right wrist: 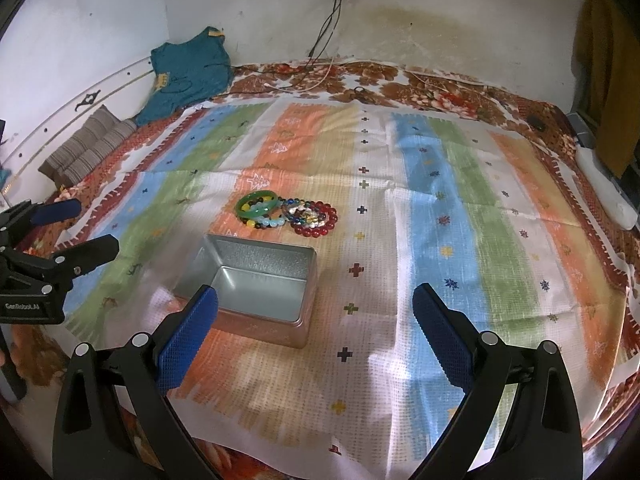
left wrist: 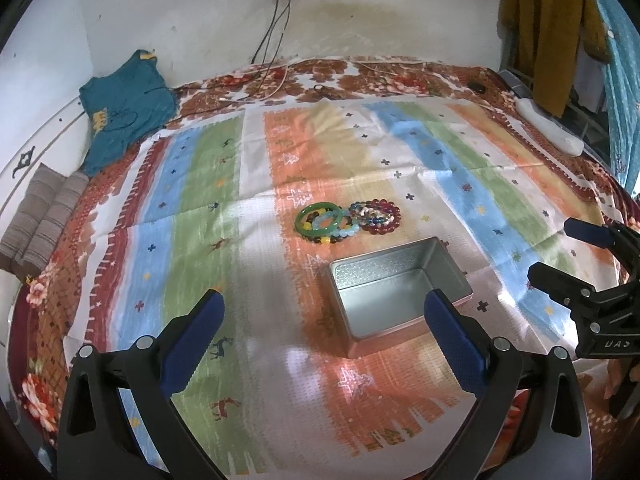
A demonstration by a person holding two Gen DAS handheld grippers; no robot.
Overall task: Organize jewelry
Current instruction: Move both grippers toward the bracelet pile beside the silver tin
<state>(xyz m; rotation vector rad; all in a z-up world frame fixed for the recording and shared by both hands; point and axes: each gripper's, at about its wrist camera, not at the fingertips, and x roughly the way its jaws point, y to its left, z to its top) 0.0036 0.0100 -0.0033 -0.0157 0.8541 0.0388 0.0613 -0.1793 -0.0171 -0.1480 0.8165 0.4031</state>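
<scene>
**Both grippers wide open, bracelets piled beside the tin**

Closest to us is the left gripper (left wrist: 322, 314), fingers spread wide and holding nothing, with the right gripper (right wrist: 314, 306) the same, released and empty. Under them we've got the striped cloth (left wrist: 208, 184) over the bed. The open metal tin (left wrist: 394, 292) sits on it, bare inside, partly behind our left gripper's right finger. At about 11 o'clock from the tin, near but apart, the bracelets lie in one overlapping pile: a red bead bracelet (left wrist: 382, 216) on the right, a green bangle (left wrist: 318, 218) on the left, touching light blue and mixed beads between.
</scene>
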